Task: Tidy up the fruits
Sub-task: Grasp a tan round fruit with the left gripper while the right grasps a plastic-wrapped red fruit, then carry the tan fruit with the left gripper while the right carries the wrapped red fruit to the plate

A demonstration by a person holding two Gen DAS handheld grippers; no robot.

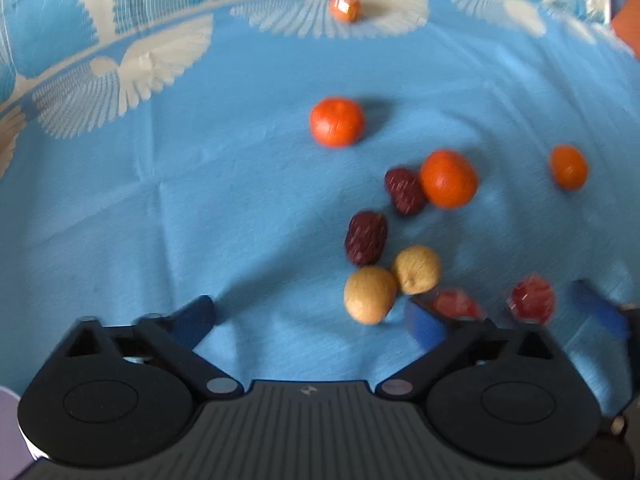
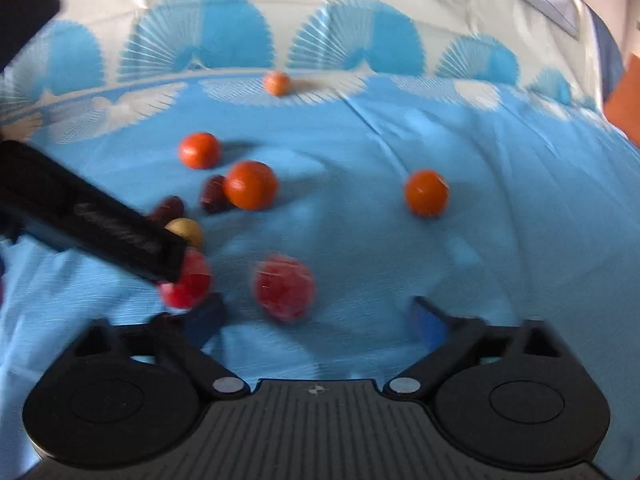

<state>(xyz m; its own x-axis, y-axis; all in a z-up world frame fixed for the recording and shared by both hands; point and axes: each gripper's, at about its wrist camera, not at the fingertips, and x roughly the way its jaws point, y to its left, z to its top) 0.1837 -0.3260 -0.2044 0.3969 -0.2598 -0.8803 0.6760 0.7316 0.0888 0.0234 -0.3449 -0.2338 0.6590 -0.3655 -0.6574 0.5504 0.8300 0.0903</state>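
Observation:
Fruits lie loose on a blue cloth [image 1: 160,200]. In the left wrist view I see three oranges [image 1: 337,122] [image 1: 448,179] [image 1: 568,167], two dark red dates [image 1: 366,237] [image 1: 404,191], two tan fruits [image 1: 370,294] [image 1: 417,269] and two wrapped red fruits [image 1: 532,299] [image 1: 456,304]. My left gripper [image 1: 310,318] is open and empty, just left of the tan fruits. My right gripper [image 2: 318,316] is open and empty, with a red fruit [image 2: 285,286] just beyond its jaws and another red fruit [image 2: 186,280] by its left finger. The left gripper's body [image 2: 92,216] crosses the right wrist view.
A small wrapped orange piece [image 1: 344,8] lies far back on the white pattern, also in the right wrist view [image 2: 277,83]. An orange object [image 2: 624,100] stands at the far right edge. The cloth is creased and patterned white at the back.

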